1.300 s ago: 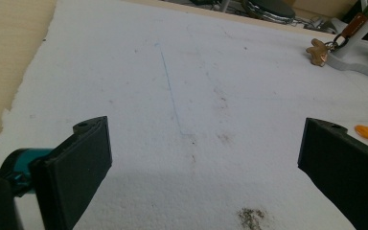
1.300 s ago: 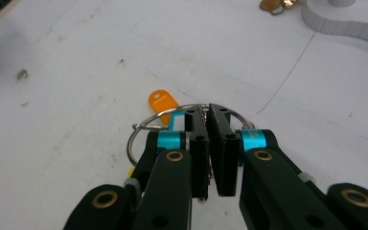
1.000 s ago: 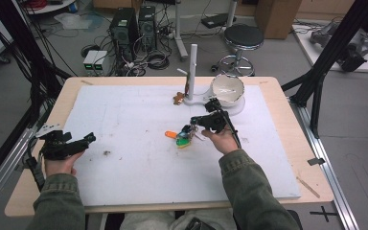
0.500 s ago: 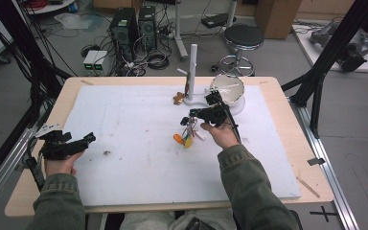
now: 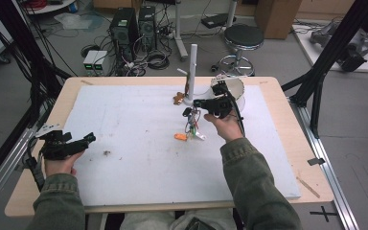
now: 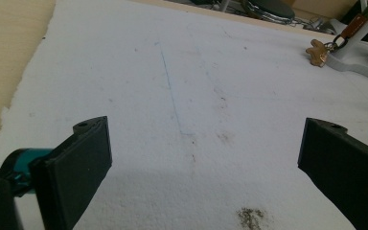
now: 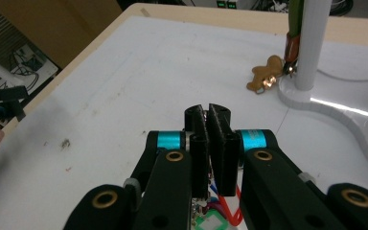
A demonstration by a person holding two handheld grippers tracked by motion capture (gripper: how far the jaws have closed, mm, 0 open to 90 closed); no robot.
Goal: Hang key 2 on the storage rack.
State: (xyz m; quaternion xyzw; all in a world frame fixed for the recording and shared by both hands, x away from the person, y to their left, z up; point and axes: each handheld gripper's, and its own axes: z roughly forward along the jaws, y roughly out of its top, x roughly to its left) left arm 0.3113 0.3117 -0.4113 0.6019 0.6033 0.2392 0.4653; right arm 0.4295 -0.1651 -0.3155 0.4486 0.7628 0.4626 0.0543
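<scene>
Right tool (image 5: pixel 190 112): you are clamping it on the keyring bundle (image 5: pixel 191 125), which is dangling over the white mat (image 5: pixel 124 124), beside the white stand (image 5: pixel 191 72) | Left tool (image 5: pixel 87 139): you are resting it wide open, gripping nothing, at the tabletop's (image 5: pixel 287 124) left edge.

I count two grippers: one left gripper (image 5: pixel 84 140), one right gripper (image 5: pixel 197 102). One keychain bundle (image 5: pixel 190 128) hangs there; one white stand (image 5: pixel 192 72) at twelve o'clock; one bear charm (image 5: pixel 178 99); one bowl (image 5: pixel 237 86).
</scene>
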